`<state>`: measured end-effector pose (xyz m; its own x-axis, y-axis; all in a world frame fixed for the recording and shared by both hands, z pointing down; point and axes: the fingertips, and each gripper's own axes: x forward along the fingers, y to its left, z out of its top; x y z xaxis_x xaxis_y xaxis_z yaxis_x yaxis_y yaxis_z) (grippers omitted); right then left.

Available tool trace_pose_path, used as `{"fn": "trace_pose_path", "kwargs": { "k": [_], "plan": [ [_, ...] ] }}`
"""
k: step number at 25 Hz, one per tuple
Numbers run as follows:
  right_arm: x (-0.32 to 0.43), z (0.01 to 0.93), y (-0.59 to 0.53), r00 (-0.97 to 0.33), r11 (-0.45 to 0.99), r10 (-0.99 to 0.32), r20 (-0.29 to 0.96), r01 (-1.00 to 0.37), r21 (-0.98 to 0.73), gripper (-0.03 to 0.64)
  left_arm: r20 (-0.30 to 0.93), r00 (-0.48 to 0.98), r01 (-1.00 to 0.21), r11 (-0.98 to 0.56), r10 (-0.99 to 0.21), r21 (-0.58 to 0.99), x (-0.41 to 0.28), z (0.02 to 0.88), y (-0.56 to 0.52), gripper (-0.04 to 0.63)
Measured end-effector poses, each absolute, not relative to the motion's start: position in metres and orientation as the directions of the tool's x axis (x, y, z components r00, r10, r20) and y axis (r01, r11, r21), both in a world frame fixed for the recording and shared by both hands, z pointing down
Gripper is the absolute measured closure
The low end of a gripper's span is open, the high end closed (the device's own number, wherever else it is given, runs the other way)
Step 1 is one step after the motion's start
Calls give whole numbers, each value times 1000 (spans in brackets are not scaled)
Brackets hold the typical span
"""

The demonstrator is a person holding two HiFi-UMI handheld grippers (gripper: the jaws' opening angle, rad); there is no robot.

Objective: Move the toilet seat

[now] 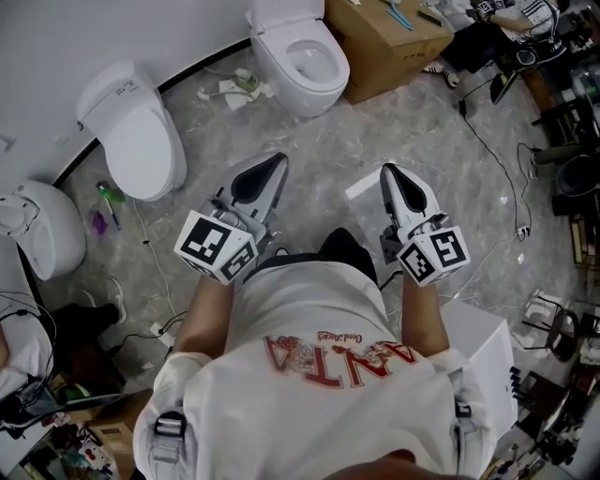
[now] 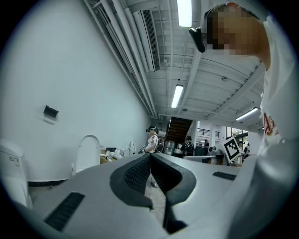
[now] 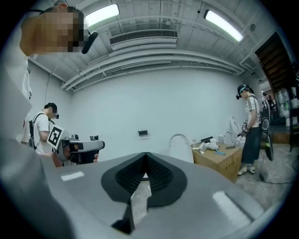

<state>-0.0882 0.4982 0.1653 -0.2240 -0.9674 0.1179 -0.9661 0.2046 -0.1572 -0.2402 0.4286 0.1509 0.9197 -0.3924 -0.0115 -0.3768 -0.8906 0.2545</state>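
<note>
Looking down from the head view, I get the grey marbled floor (image 1: 422, 150). At its far side is an open toilet (image 1: 314, 66), its toilet seat (image 1: 274, 13) raised against the wall. A closed toilet (image 1: 131, 131) lies to the left and a cardboard box (image 1: 384, 42) stands just right of the open one. All are well apart from my tongs. Only the gripper views show the pads meeting: the left gripper (image 2: 150, 156) and right gripper (image 3: 145, 155) are each pressed together on nothing. Those views also show the ceiling lamps.
</note>
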Motion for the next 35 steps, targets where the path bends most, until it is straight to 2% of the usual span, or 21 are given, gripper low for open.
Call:
{"fn": "trace_pose_path", "kwargs": {
  "k": [10,22,27,35],
  "plan": [
    [-71,183,421,-291,264,-948,131,-945,-192,614,8,891,-439,-856,-454,273,-228,161,361,583],
    [31,192,305,-396,357,-912,109,-896,-262,614,61,842,-533,-811,-536,240,-134,153,269,583],
    [84,208,263,-433,385,-895,107,-871,-305,614,120,815,-579,-781,-568,236,-86,158,237,583],
    [110,246,211,-473,389,-867,153,-837,-386,614,187,772,-635,-723,-607,273,-69,182,193,583]
  ]
}}
